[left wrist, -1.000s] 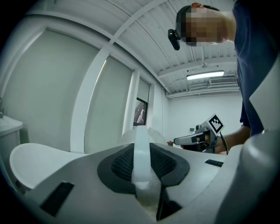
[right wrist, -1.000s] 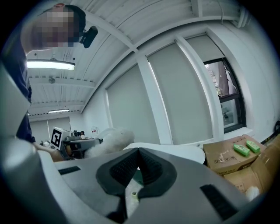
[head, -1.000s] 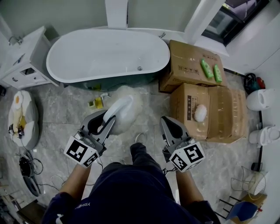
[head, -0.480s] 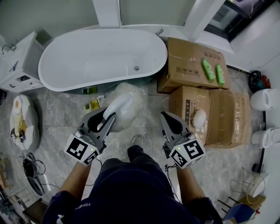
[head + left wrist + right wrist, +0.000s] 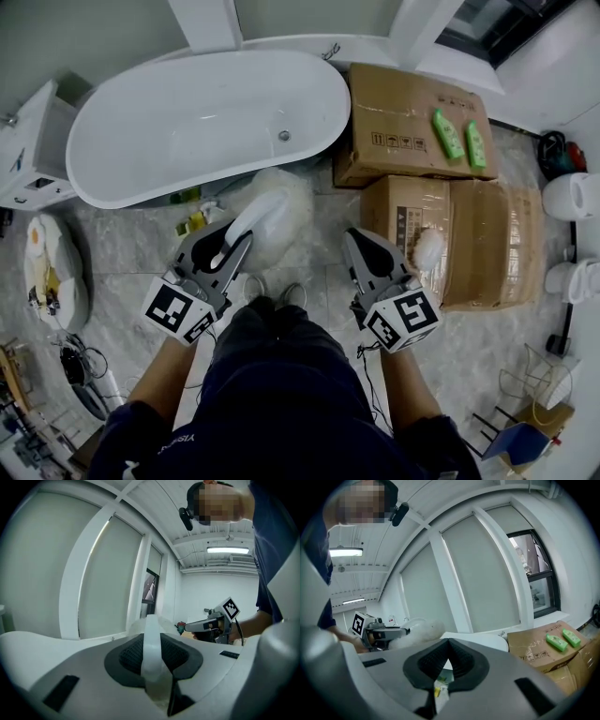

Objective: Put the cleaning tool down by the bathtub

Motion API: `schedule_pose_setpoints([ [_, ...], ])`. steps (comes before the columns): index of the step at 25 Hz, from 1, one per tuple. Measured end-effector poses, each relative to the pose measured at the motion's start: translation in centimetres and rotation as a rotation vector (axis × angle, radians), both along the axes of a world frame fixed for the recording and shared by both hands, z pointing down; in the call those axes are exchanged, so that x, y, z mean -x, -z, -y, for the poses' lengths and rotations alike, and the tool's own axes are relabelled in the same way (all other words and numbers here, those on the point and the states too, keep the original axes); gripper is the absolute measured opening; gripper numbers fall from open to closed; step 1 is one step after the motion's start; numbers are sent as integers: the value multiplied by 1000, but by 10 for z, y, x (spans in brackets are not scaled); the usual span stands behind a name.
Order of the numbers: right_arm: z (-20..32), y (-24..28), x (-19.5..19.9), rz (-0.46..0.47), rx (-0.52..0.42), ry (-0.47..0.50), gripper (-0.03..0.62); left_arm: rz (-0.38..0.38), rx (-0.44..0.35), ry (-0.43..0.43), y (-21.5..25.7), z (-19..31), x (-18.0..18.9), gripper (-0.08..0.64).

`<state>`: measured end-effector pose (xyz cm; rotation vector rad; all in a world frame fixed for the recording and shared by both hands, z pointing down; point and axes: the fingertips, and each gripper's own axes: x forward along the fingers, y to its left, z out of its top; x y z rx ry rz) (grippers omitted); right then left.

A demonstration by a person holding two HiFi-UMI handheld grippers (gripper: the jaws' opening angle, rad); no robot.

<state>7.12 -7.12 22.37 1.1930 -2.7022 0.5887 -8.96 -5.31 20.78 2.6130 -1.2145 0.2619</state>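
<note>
White bathtub (image 5: 187,122), brown boxes (image 5: 403,108), green bottles (image 5: 448,134), grey marbled floor (image 5: 122,255)

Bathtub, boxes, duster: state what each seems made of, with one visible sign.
Bathtub: glossy white, likely acrylic or enamel; smooth shine. Boxes: matte brown cardboard; flat panels, printed marks. Duster: smooth white handle, probably plastic; fluffy, fibrous white head.

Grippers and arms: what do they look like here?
The left gripper and right gripper match: grey shells, black ribbed pads, a white cube with black square markers at each rear. A thin dark cable trails from the right one. The person wears a dark navy short-sleeved top.
</note>
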Motion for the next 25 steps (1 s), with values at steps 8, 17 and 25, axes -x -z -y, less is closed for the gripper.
schedule_pose_setpoints([
  [8, 40, -39, -16, -25, 52, -88, 5, 23, 63, -71, -48, 52, -13, 110],
  [17, 86, -95, -23, -37, 112, -217, 5, 74, 128, -217, -112, 109, -26, 110],
  [25, 109, -172, -27, -70, 161, -292, 5, 100, 195, -310, -200, 139, -36, 110],
])
